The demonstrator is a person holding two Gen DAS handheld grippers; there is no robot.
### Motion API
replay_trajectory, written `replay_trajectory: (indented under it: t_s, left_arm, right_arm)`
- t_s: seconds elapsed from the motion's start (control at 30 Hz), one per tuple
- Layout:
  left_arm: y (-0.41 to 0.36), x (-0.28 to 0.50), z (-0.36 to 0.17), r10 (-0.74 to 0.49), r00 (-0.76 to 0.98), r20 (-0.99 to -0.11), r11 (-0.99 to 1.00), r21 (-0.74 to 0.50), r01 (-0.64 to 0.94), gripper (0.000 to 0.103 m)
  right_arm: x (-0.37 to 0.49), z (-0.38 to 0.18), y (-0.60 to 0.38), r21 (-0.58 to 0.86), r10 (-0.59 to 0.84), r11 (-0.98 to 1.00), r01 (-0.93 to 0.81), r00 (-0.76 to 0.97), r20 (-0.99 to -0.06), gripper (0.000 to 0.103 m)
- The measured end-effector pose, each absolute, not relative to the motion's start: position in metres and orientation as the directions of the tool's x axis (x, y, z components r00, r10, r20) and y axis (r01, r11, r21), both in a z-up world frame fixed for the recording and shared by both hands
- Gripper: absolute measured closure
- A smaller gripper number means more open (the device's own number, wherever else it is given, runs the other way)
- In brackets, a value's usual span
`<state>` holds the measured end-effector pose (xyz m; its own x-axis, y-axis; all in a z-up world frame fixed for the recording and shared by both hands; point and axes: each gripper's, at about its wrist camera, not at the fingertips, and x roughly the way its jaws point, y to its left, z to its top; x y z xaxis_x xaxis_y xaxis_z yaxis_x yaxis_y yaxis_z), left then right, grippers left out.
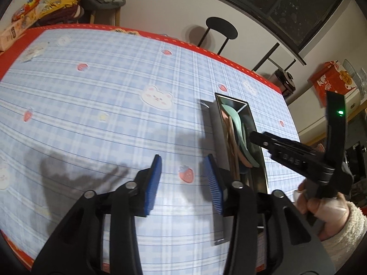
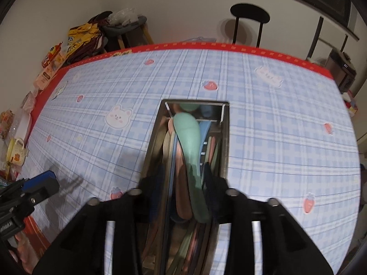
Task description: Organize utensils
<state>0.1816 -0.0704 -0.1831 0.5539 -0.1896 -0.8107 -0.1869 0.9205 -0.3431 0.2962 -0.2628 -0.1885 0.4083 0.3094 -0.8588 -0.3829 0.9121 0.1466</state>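
Where the blue plaid tablecloth with its strawberry and bear prints covers the red-edged table, one long stainless-steel utensil tray lies lengthwise, holding the task's items. Contents, as far as can be told: a mint-green spoon lying uppermost with its bowl toward the far end, a pink spoon beneath it, a blue one beside it toward the right wall, and several slender wood-toned and pastel handles — too blurred to count. Right gripper: poised directly over the tray, jaws parted and released, the green spoon's handle lying between the fingers without the pads pressing it. Left gripper: over bare cloth just to the left of the tray, blue ribbed pads spread apart, nothing between them. From the left wrist view the right gripper's black body reaches in from the right above the tray, gripped by a hand in a fluffy cream sleeve. Background: a black round stool at the wall, a heap of yellow snack bags off the table's far left corner, a yellow mug at the left edge.
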Motion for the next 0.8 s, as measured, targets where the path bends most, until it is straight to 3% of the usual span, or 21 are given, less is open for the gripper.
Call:
replay_trajectory:
  t_s: [0.2, 0.3, 0.4, 0.53, 0.6, 0.8]
  left_arm:
    - [-0.057, 0.167, -0.165, -0.154, 0.581, -0.799, 0.932, -0.313, -0.184, 0.045]
    - [-0.053, 0.158, -0.155, -0.134, 0.595, -0.792, 0.941, -0.29, -0.175, 0.037]
    - [-0.049, 0.15, -0.143, -0.122, 0.613, -0.78, 0.947, -0.276, -0.163, 0.024]
    - [-0.047, 0.137, -0.123, -0.11, 0.644, -0.757, 0.964, -0.239, -0.117, 0.017]
    - [-0.047, 0.131, -0.111, -0.095, 0.655, -0.749, 0.974, -0.207, -0.095, 0.006]
    - [-0.035, 0.11, -0.064, -0.052, 0.716, -0.696, 0.989, -0.134, -0.059, 0.006]
  right_arm:
    - [0.275, -0.159, -0.27, 0.137, 0.298, 0.923, -0.36, 0.444, -0.845, 0.02]
    - [0.261, -0.144, -0.272, 0.136, 0.295, 0.929, -0.345, 0.465, -0.835, 0.011]
    - [0.248, -0.131, -0.275, 0.139, 0.293, 0.933, -0.331, 0.479, -0.827, 0.006]
    - [0.226, -0.112, -0.278, 0.138, 0.291, 0.937, -0.32, 0.502, -0.815, 0.006]
    - [0.215, -0.103, -0.279, 0.11, 0.262, 0.947, -0.303, 0.526, -0.809, 0.006]
    - [0.179, -0.062, -0.287, 0.056, 0.181, 0.975, -0.217, 0.615, -0.768, 0.006]
